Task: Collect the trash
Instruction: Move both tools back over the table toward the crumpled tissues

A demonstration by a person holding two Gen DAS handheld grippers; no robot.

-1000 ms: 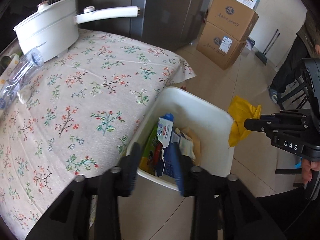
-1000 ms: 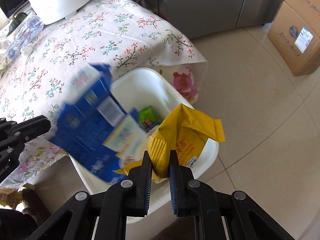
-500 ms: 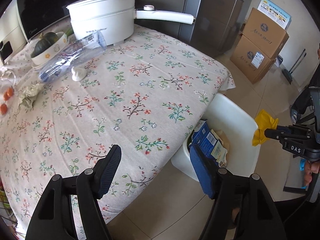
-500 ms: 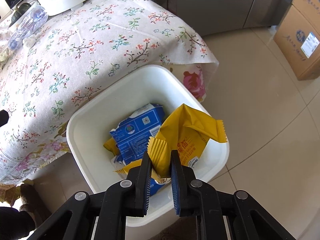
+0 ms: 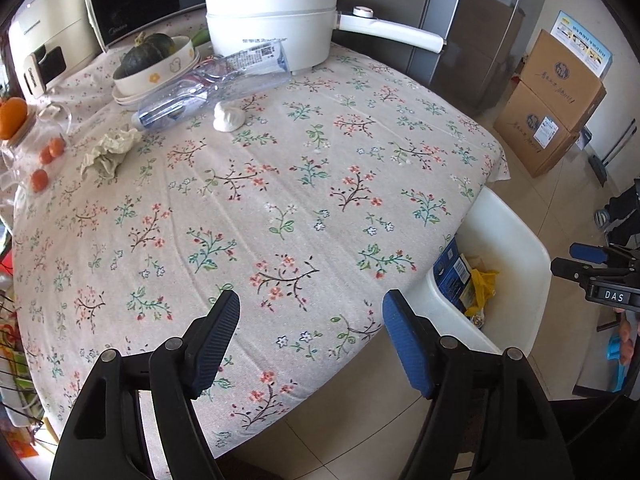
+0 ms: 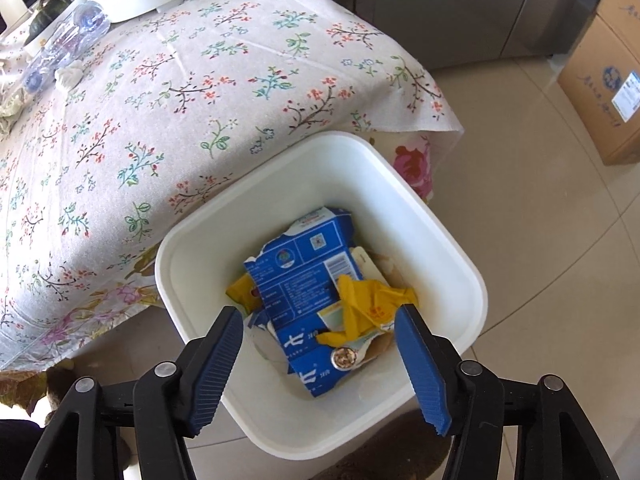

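Note:
A white bin (image 6: 452,240) stands on the floor beside the table and holds a blue carton (image 6: 304,272) and a yellow wrapper (image 6: 368,300). My right gripper (image 6: 320,320) is open and empty just above the bin. My left gripper (image 5: 312,320) is open and empty over the table's near edge. On the floral tablecloth (image 5: 280,184) lie a clear plastic bottle (image 5: 208,84), a crumpled tissue (image 5: 110,148) and a small white wad (image 5: 228,118) at the far left. The bin also shows in the left wrist view (image 5: 516,240), with the right gripper (image 5: 592,264) beside it.
A white electric pot (image 5: 276,12), a bowl with a green squash (image 5: 156,60), oranges (image 5: 48,152) and a microwave (image 5: 132,8) stand at the table's back. Cardboard boxes (image 5: 556,96) and a steel fridge (image 5: 468,20) stand beyond the table.
My right gripper opened and the yellow wrapper dropped into the bin on the blue carton. My left gripper let the carton fall, opened wide and swung back over the table.

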